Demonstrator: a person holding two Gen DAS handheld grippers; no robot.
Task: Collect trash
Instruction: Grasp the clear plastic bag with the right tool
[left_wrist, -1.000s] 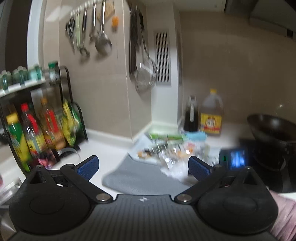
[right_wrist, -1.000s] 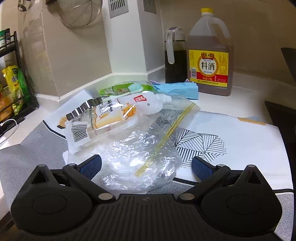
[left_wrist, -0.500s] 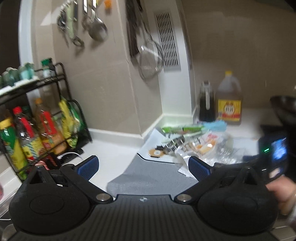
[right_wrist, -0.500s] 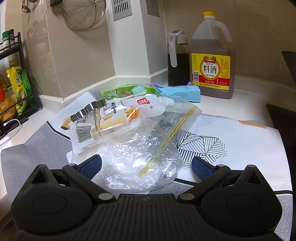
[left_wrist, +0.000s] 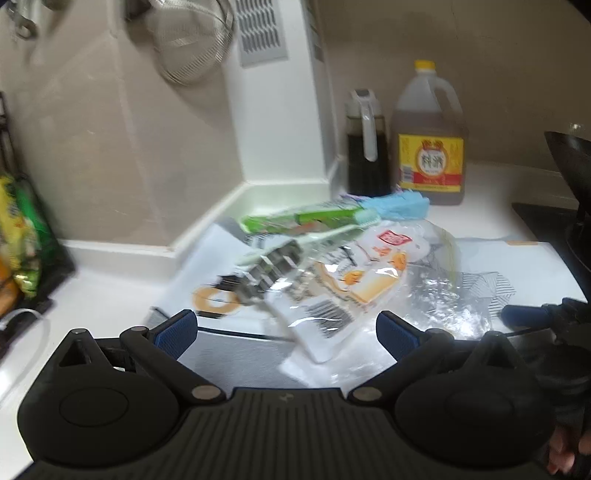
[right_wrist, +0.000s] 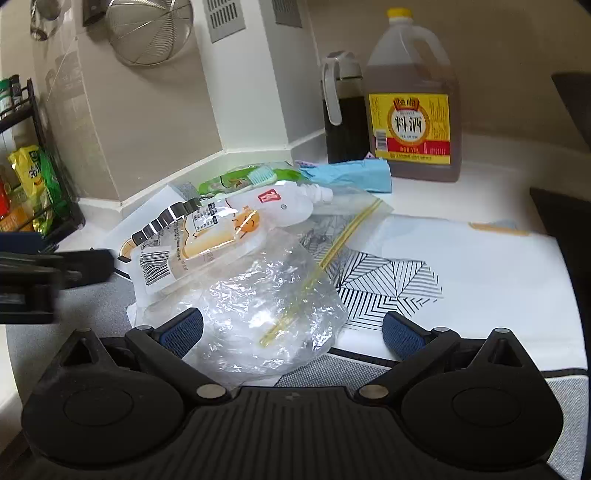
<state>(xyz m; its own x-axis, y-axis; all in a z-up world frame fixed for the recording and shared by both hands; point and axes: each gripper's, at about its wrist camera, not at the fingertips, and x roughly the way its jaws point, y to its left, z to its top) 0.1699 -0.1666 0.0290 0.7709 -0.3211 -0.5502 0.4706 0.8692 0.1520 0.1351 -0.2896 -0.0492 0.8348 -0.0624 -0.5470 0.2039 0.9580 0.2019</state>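
Trash pile: I see a crumpled clear zip bag (right_wrist: 266, 310) lying straight ahead of my right gripper (right_wrist: 293, 328), between its fingers, on the patterned mat (right_wrist: 461, 273)
Snack wrapper: the printed wrapper (right_wrist: 199, 240) overlaps the far left edge of the bag; from my left gripper (left_wrist: 286, 330) it sits just ahead, centre (left_wrist: 332, 295)
Further trash: a green packet (right_wrist: 240, 177) with a toothbrush (right_wrist: 262, 172) on it, and a blue crumpled piece (right_wrist: 351, 173), beyond the wrapper
Right gripper: jaws wide apart, holding nothing
Left gripper: jaws wide apart, holding nothing; its view is blurred
Behind the pile: a cooking wine jug (right_wrist: 413, 99) and a dark bottle (right_wrist: 341, 110) by the wall
Far left of me: a rack (right_wrist: 33, 166) of packets
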